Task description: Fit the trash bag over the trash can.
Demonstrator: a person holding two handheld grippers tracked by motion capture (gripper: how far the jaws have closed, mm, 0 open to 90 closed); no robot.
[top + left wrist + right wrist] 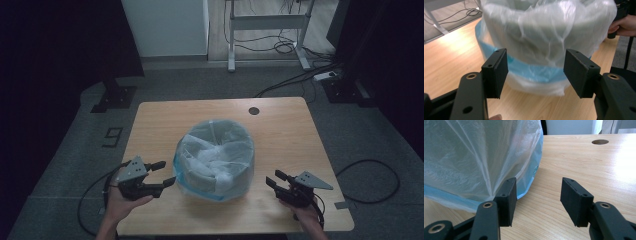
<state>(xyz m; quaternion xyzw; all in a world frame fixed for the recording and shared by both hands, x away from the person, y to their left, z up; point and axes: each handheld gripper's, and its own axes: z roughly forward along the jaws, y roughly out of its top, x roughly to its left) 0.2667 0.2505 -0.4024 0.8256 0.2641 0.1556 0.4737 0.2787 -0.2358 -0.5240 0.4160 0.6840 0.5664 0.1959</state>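
A bin (215, 160) lined with a clear bag stands mid-table (280, 125), with the left gripper (162, 175) wide open just beside its left wall and the right gripper (272, 181) open, empty, near its right.

- We read one sign: a dark figure "9" (113, 136) marked on the grey floor (75, 145), left of the counter (160, 112).
- We find nothing else legible anywhere.
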